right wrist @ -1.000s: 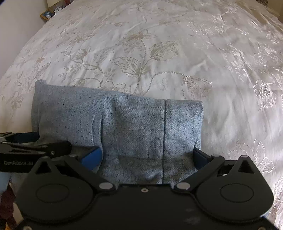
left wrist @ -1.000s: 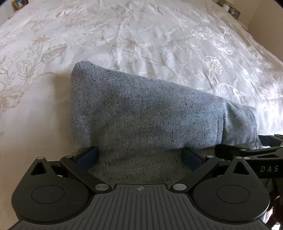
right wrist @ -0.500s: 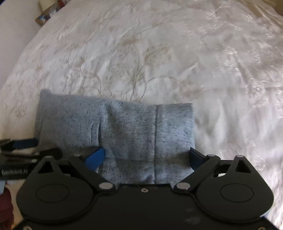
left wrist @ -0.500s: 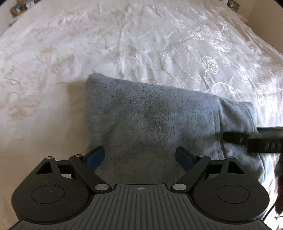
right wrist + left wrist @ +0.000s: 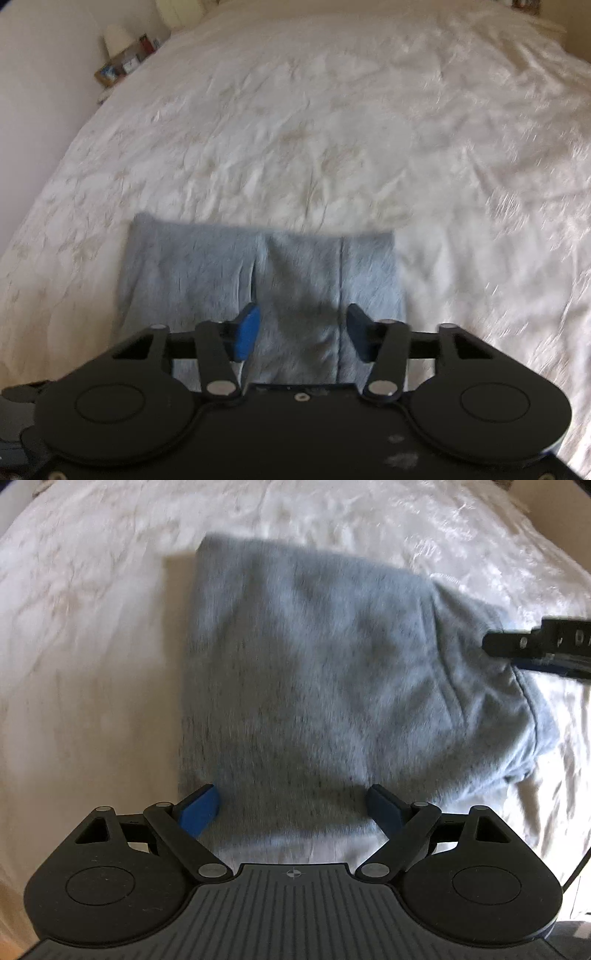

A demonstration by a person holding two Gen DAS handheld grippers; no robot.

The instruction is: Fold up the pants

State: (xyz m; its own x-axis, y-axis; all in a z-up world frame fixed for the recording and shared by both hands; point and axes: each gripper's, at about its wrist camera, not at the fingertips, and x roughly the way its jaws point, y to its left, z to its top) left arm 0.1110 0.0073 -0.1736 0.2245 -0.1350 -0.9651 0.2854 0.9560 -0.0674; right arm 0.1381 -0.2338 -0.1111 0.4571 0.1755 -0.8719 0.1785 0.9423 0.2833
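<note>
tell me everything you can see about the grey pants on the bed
The grey pants are a soft, speckled heather knit, folded into a compact, roughly rectangular bundle lying flat on the white embroidered bedspread. A vertical seam and a crease run down the top layer in the right wrist view. The layers look slightly puffy, and the right side is rounded and a bit loose. Neither gripper holds them: the left gripper and the right gripper are above the near edge, jaws apart with nothing pinched. Both frames are motion-blurred.

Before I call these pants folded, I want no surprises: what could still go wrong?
1. The right gripper, half closed with nothing pinched, hangs over the grey pants; it might snag the top layer.
2. The right-hand end looks bunched and may spring open.
3. The bedspread is wrinkled, so the stack may settle unevenly.
</note>
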